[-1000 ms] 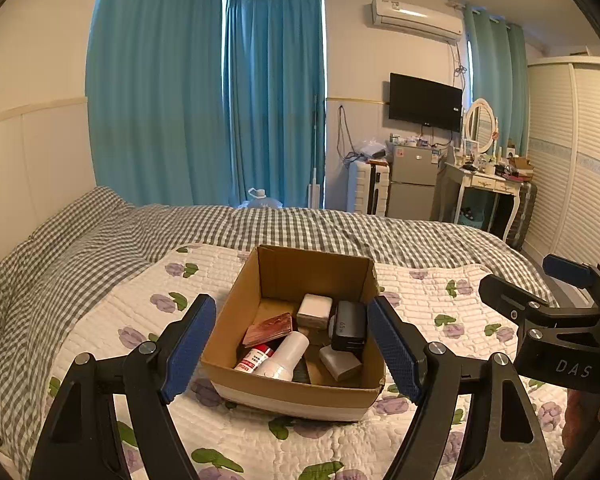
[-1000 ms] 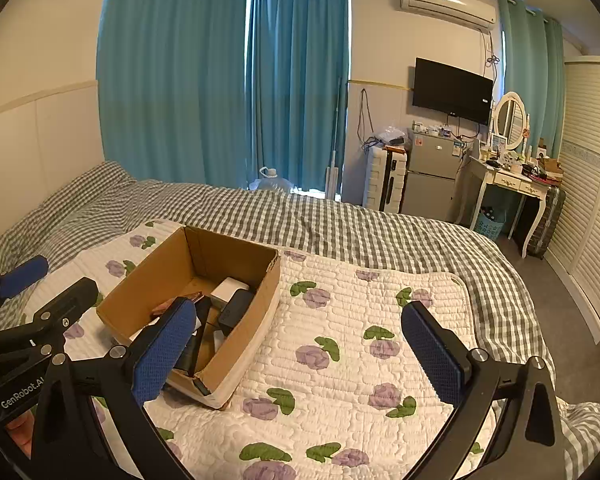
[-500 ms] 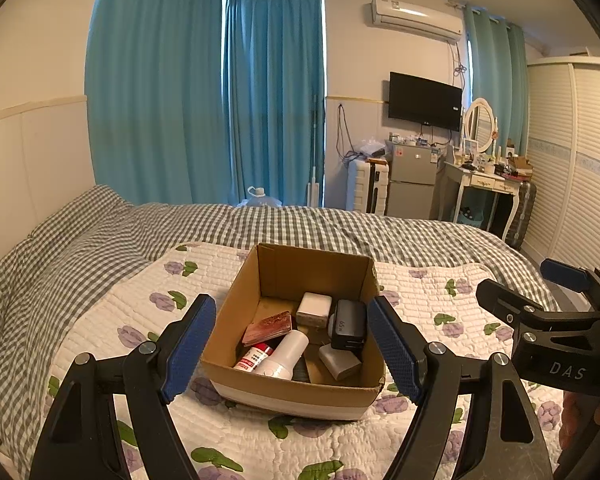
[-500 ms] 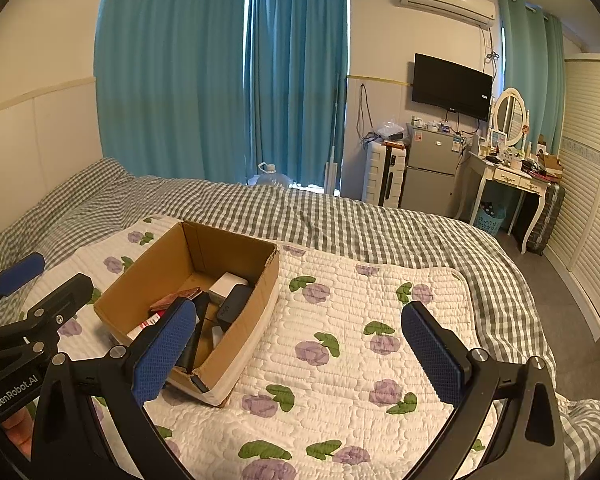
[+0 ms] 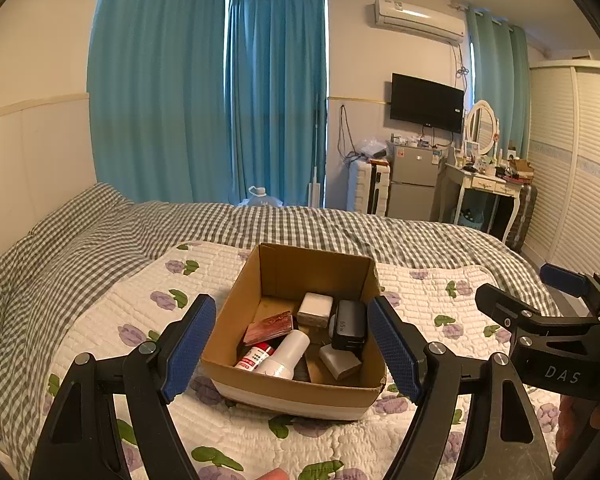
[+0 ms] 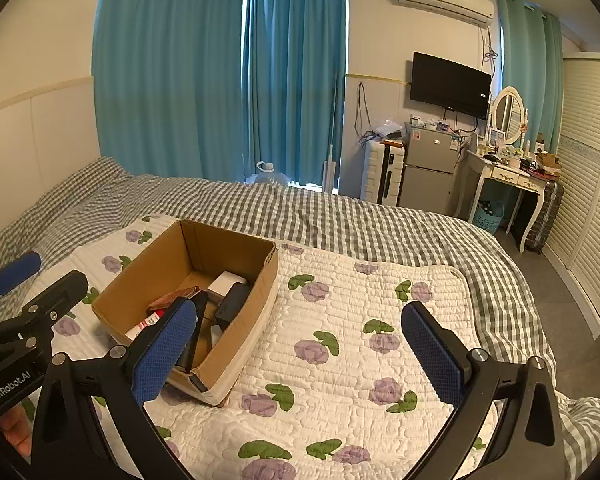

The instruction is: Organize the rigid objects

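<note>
An open cardboard box (image 5: 312,264) sits on the floral quilt (image 5: 112,312); it also shows in the right wrist view (image 6: 244,320). Inside lie a white bottle (image 5: 288,354), a red-and-white tube (image 5: 256,356), a reddish flat packet (image 5: 269,326), a white block (image 5: 316,308), a black device (image 5: 350,324) and a grey block (image 5: 340,362). My left gripper (image 5: 292,352) is open and empty, held above the box's near side. My right gripper (image 6: 300,352) is open and empty, over the quilt to the right of the box.
The bed has a grey checked cover (image 6: 340,216) around the quilt. Teal curtains (image 5: 204,100), a small fridge (image 5: 412,178), a wall TV (image 5: 427,102) and a white dressing table (image 5: 486,184) stand beyond the bed. A wardrobe (image 6: 592,184) lines the right wall.
Both grippers have stayed open. The right wrist view has shifted slightly, so the box sits a little further to the right in it. The left view is almost unchanged.
</note>
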The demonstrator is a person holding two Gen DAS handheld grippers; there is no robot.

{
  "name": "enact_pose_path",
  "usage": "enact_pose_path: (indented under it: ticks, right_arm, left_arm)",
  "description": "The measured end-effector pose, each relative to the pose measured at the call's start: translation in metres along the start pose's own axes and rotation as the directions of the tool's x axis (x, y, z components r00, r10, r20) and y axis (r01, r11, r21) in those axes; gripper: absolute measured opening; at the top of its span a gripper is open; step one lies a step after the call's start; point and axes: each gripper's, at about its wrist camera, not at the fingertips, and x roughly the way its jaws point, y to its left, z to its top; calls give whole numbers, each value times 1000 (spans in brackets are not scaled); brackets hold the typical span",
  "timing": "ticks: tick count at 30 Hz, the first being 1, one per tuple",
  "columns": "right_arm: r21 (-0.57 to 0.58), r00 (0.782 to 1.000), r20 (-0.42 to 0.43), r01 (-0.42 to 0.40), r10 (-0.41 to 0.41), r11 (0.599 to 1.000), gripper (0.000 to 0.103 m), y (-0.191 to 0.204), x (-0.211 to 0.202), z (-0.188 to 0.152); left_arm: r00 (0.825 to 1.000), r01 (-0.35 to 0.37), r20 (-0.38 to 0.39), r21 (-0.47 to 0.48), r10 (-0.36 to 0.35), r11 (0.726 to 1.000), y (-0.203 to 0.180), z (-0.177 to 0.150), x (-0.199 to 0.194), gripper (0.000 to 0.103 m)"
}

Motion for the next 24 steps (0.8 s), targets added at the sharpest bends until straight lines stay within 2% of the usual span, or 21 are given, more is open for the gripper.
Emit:
enact_pose_path:
  ticks: [24]
  right_arm:
    - [-4, 1000, -8, 0, 0, 1000, 103, 2, 2, -1]
  left_arm:
    - [1000, 3, -5, 3, -3, 1000, 2, 0, 1, 82]
